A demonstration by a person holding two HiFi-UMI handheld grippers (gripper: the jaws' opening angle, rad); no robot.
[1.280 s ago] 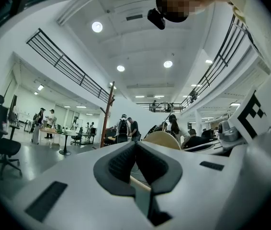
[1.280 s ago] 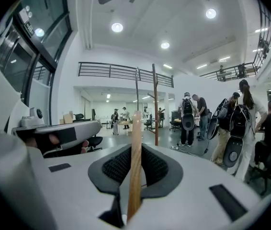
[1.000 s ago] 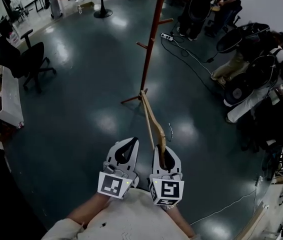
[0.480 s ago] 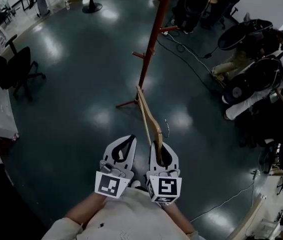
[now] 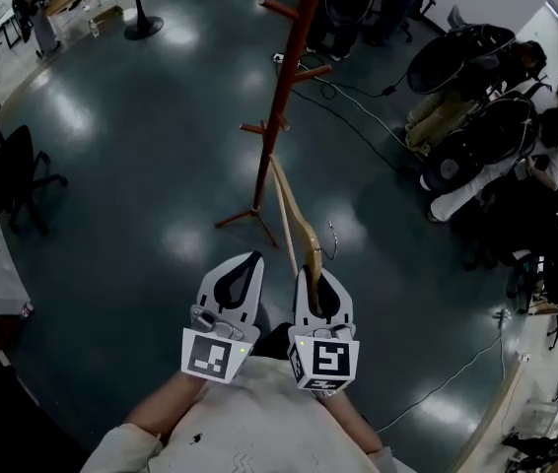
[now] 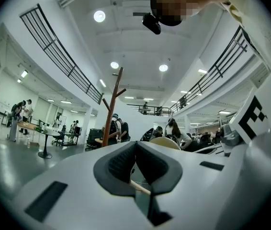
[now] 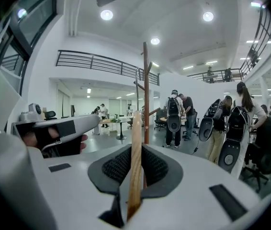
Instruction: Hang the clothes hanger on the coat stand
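Right hand-held gripper (image 5: 315, 276) clamped on the end of the wooden hanger (image 5: 294, 220). The hanger is held out over the floor (image 5: 141, 166), pointing at the coat stand (image 5: 284, 87), not on a peg. Left hand-held gripper (image 5: 243, 264) jaws together, empty.

Glossy dark floor (image 5: 151, 156), black office chair (image 5: 5, 173) left, round table (image 5: 142, 16) far; round ceiling lights (image 7: 107, 15), balcony railings (image 7: 102, 62).

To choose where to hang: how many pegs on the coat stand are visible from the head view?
3 pegs: upper left, right, lower left. Higher ones may be cropped.
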